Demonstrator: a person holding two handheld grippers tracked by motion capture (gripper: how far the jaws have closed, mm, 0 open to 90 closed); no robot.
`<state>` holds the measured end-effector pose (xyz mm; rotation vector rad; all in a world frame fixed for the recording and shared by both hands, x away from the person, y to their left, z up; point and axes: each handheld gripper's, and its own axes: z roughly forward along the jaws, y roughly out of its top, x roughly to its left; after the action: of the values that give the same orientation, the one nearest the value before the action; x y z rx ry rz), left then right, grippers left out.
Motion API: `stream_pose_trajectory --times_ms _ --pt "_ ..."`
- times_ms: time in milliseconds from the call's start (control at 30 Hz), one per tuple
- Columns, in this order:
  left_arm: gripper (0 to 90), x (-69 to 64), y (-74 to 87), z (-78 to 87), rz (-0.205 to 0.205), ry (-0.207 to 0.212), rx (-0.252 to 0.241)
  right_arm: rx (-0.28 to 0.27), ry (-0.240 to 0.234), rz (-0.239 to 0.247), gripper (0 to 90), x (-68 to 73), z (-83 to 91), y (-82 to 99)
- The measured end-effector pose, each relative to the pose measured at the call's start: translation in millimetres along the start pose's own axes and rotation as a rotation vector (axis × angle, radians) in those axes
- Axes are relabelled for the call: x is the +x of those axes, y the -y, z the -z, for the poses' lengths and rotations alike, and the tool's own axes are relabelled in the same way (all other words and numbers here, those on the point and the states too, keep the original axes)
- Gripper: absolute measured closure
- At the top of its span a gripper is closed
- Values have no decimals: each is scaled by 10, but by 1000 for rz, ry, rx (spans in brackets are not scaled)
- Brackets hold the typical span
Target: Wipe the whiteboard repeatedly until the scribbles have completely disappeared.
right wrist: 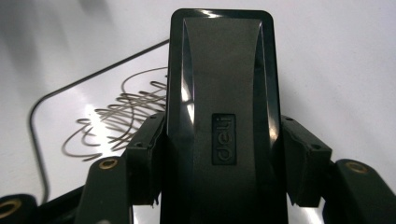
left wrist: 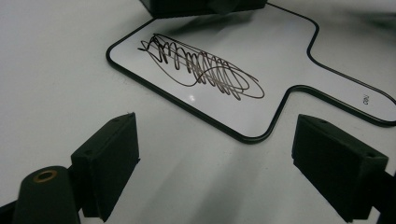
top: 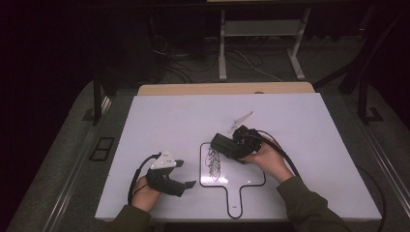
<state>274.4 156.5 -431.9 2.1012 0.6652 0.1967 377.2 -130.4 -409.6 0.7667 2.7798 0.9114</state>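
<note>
The right gripper (top: 231,145), just right of centre in the high view, pinches a black whiteboard eraser (top: 223,144). In the right gripper view this eraser (right wrist: 223,116) is a glossy, rounded-corner plastic block with a raised central ridge and the embossed word "deli"; both black jaws press flat on its long sides. Its lower end is cut off by the bottom of the frame, and its wiping face is hidden.

Beneath it lies a small paddle-shaped whiteboard (top: 241,180), smooth and shiny white with a thin dark border and a stubby handle pointing to the lower edge of the high view. A dark looping scribble (top: 213,164) covers its left part; the eraser hangs over the board's upper edge, just above the scribble. Whether it touches the surface is hard to make out.

The left gripper (top: 181,175), at lower left in the high view, has its jaws spread wide with nothing between them. All rest on a matte white table (top: 159,121).
</note>
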Motion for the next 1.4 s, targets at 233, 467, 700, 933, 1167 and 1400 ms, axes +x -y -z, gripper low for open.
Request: stream_pose_trajectory --times_ms 233,467,700,933,1167,1400 --pt "137 -11 -3 0 4 4 -6 31 2 12 387 -16 -141 -107" --pt "137 -8 -3 -1 3 6 -5 63 25 35 387 2 -261 -180" --pt "137 -5 -4 1 -2 7 -1 84 45 53 387 -2 -334 -200" --pt "137 -7 -4 -2 -2 8 -1 97 48 62 387 20 -371 -207" --pt "137 -8 -4 -4 -1 8 0 103 51 68 387 26 -377 -215" --pt "137 -9 -5 -2 -3 9 0 97 24 48 384 0 -375 -208"
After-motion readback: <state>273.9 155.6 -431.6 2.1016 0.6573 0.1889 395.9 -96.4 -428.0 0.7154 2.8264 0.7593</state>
